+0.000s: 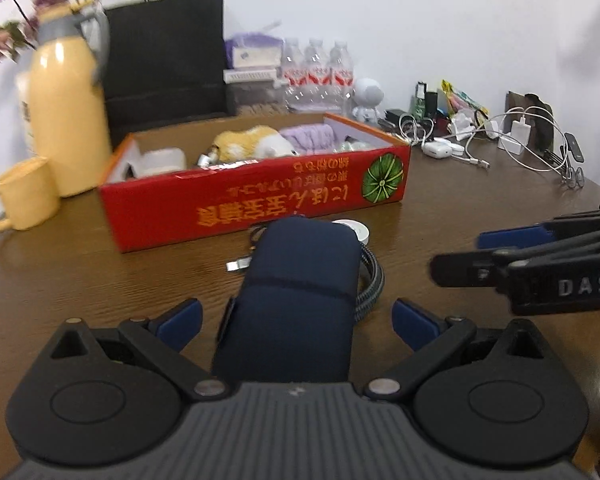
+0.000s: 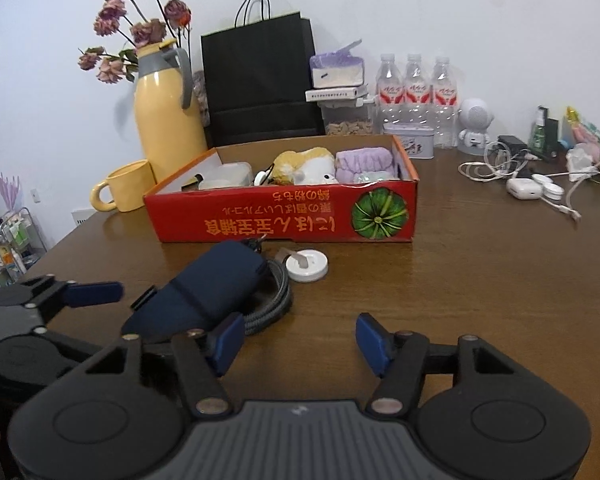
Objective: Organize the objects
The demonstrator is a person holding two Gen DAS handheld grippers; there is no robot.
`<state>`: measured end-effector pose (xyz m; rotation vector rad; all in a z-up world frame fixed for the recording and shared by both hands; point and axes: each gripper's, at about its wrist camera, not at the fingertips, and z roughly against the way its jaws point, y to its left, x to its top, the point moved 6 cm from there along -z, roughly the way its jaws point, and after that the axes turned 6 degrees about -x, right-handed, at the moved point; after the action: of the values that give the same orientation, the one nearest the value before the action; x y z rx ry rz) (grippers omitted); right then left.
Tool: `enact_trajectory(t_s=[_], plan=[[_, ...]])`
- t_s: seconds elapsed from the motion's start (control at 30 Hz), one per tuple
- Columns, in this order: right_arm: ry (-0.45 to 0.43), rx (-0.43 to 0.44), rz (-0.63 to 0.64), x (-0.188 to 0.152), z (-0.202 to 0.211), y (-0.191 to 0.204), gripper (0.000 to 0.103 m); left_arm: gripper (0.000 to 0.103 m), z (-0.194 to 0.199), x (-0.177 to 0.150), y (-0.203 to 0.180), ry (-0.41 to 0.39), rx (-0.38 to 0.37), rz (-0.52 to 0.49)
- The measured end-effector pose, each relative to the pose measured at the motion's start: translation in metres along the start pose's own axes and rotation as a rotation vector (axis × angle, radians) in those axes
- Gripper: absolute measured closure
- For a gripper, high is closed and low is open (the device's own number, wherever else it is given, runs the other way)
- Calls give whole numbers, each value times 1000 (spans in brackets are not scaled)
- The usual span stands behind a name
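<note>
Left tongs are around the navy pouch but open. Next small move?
Probably close the left tongs on the navy pouch. The pouch lies between the two blue pads, which stand clear of its sides, so nothing grips it yet. The red box sits just beyond, open-topped. The right tongs are open and empty beside it.

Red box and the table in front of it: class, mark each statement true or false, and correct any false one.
1. The red box holds a plush toy. True.
2. The navy pouch lies inside the box. False: it lies on the table in front of the box.
3. The left gripper is shut on the pouch. False: it is open, with the pouch between its fingers.
4. A yellow mug stands beside the yellow flask. True.
5. The right gripper is open. True.
</note>
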<state>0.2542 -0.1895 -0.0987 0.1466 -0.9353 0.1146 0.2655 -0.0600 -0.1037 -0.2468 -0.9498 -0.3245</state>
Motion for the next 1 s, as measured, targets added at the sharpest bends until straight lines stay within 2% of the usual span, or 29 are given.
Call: enact_trajectory(t_s=[0.07,0.1,0.23,0.3,0.33,0.4,0.53,0.67,0.7,0.73,0.77,0.87,0.93,1.0], plan=[[14,5,-6,6,-17,1,45,11,-12,1,4,28,-9,-4],[19,5,-7,9,-27,1,46,25,-15,1,7,36,-14,1],[41,31,-19,15,-51,5,53,36,-9,-1,15,37,-52,58],[65,39,-8,14,-63,11,56,37,1,1,20,25,-29,87],[73,40,1,13,-68,15,61,37,9,1,24,9,-17,103],[88,41,37,10,-75,24,80,37,22,-2,36,-7,25,135],[98,6,176,4,-65,36,94,36,31,-21,70,64,145,220],[182,49,168,-6,-42,30,90,31,37,-23,83,45,220,232],[171,58,151,-4,-35,27,88,30,41,-19,83,23,227,241],[152,63,137,-2,-31,24,80,27,44,-13,82,-7,227,245],[128,62,120,2,-28,20,76,26,47,-7,79,-39,214,241],[55,26,85,17,-34,8,75,24,39,18,63,-92,124,168],[21,12,98,29,-47,5,75,31,20,33,54,-82,77,102],[9,1,147,38,-61,10,75,35,-4,44,49,-37,36,50]])
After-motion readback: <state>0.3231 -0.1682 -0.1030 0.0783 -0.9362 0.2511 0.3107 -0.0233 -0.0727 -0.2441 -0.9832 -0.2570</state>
